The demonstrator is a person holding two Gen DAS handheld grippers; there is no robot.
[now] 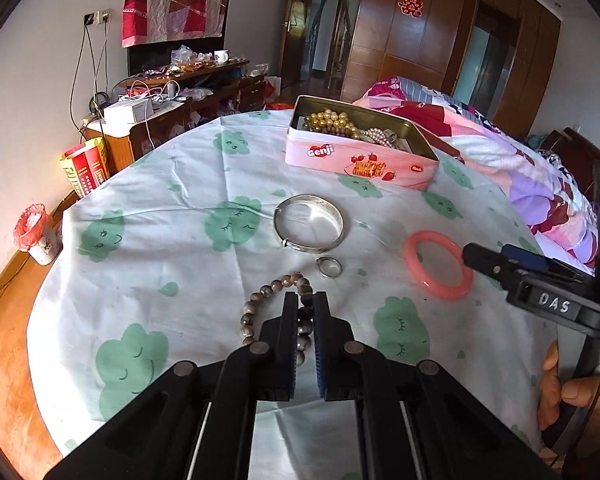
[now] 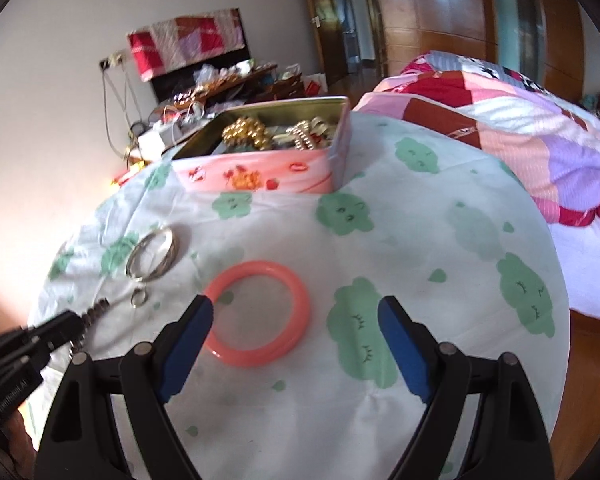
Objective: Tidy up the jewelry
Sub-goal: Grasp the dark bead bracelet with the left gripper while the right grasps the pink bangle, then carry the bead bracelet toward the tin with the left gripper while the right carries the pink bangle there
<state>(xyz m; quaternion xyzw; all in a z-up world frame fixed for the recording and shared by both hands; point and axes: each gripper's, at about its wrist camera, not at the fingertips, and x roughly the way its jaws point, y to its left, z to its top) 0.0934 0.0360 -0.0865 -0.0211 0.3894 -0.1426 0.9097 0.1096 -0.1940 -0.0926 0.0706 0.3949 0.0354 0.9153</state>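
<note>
My left gripper (image 1: 305, 300) is shut on a brown bead bracelet (image 1: 256, 300), whose loop trails left on the cloth; in the right wrist view the left gripper (image 2: 76, 324) holds the beads at the lower left. Beyond it lie a small silver ring (image 1: 336, 272) and a silver bangle (image 1: 312, 246). A pink bangle (image 2: 252, 360) lies flat under my right gripper (image 2: 296, 304), which stands open above it with nothing between the pads. An open pink tin (image 1: 340, 160) at the far side holds gold beads (image 1: 332, 120) and pearls.
The round table wears a white cloth (image 1: 180, 240) with green clouds. A cup (image 1: 36, 236) with a red liner stands on the bare wooden edge at left. A quilted bed (image 1: 520, 168) lies to the right. A person's hand (image 1: 568, 392) holds the right gripper's handle.
</note>
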